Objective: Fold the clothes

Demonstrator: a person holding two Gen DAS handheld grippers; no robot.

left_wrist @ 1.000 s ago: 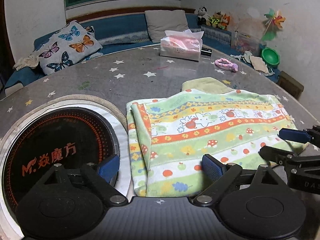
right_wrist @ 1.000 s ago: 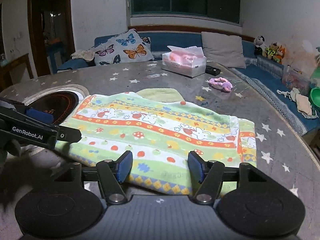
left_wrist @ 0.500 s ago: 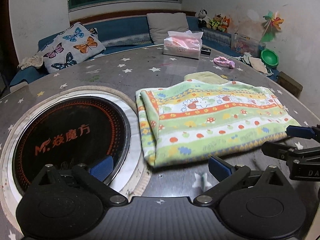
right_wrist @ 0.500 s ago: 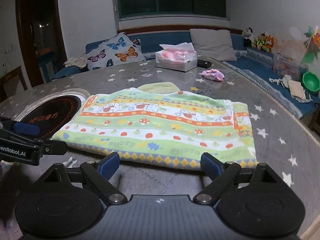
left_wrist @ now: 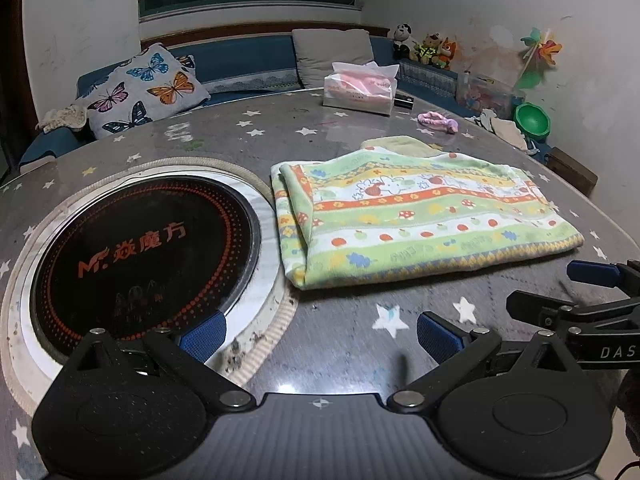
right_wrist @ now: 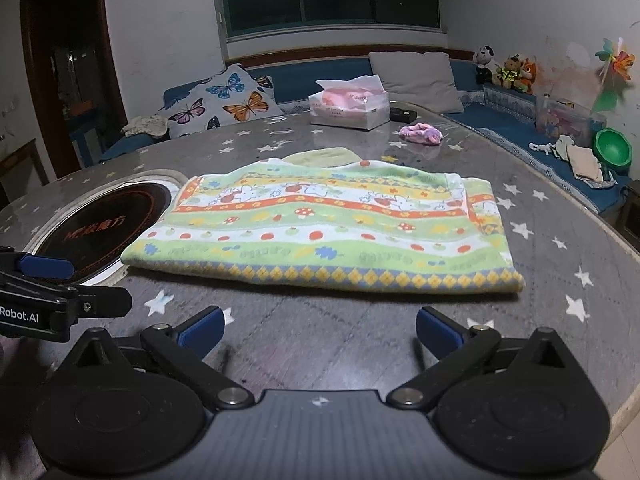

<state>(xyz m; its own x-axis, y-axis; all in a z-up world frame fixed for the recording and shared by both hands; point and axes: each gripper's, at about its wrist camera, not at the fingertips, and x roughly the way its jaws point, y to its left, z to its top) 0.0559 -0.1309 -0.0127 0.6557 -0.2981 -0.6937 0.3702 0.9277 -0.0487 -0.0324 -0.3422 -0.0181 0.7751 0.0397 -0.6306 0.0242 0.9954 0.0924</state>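
Note:
A folded green towel (left_wrist: 420, 220) with orange stripes, mushrooms and apples lies flat on the grey star-patterned table (left_wrist: 248, 136). In the right wrist view the towel (right_wrist: 320, 232) fills the middle. A small pale yellow-green cloth (left_wrist: 400, 146) pokes out behind its far edge. My left gripper (left_wrist: 320, 338) hovers over bare table short of the towel's near left corner, open and empty. My right gripper (right_wrist: 320, 328) is short of the near edge; its jaws are opening with nothing between them. Each gripper shows at the other view's side: right gripper (left_wrist: 560, 290), left gripper (right_wrist: 76, 282).
A round black induction cooktop (left_wrist: 140, 248) is set into the table left of the towel. A tissue box (left_wrist: 358, 92) and a pink scrunchie (left_wrist: 438, 120) sit at the far side. A blue sofa with a butterfly pillow (left_wrist: 144, 88) stands beyond. The table's rim (right_wrist: 624, 408) curves near right.
Both grippers have drawn back from the towel toward the near table edge, leaving it lying folded. The right jaws have spread much wider; the left jaws widened slightly.

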